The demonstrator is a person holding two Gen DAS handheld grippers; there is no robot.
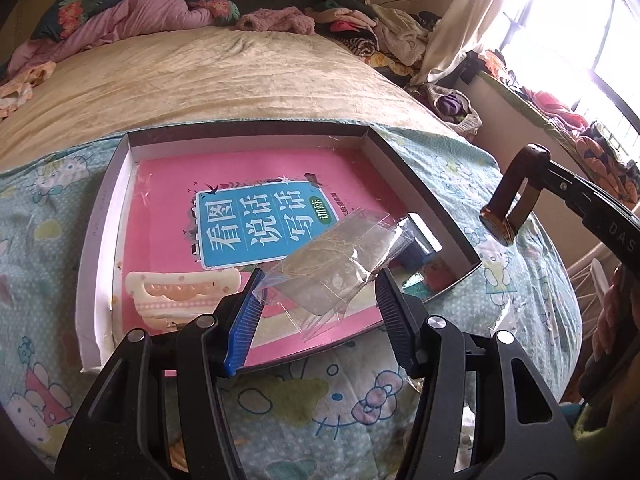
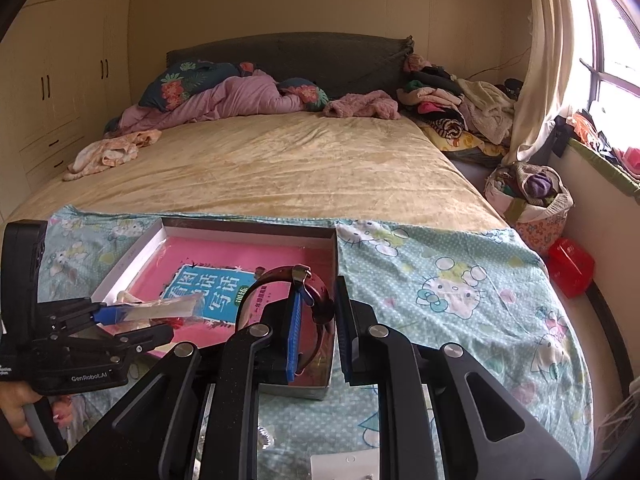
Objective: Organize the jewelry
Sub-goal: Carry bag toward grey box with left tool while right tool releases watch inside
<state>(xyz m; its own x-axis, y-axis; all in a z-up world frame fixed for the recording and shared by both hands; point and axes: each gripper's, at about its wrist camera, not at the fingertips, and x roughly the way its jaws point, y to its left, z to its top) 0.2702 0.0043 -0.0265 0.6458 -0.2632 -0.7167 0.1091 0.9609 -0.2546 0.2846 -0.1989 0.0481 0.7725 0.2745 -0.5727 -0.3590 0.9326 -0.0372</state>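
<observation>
Our left gripper (image 1: 320, 280) is closed on a clear plastic sleeve (image 1: 340, 256), both pads pressing its crumpled sides. The sleeve is flat, transparent and creased, with fine pale strands showing through it; we cannot tell what they are. It hangs just above the lower edge of the tray.

Our right gripper (image 2: 318, 320) is clenched on a wristwatch (image 2: 316, 300). The strap is dark reddish-brown leather curled into a loop, with a metal buckle at the top. From the left wrist view the watch (image 1: 508, 204) shows a round, gold-rimmed case turned edge-on, held in the air off the tray's right wall.

Below both sits a shallow white cardboard tray (image 1: 120, 184) with low walls. Its floor is covered by a pink book (image 1: 168, 208) bearing a blue label with white characters. A cream scalloped hair clip (image 1: 180, 292) lies on the book near the tray's left corner.

The tray rests on a mint cartoon-cat print sheet (image 2: 440, 280) spread across the foot of a bed (image 2: 280, 160).
</observation>
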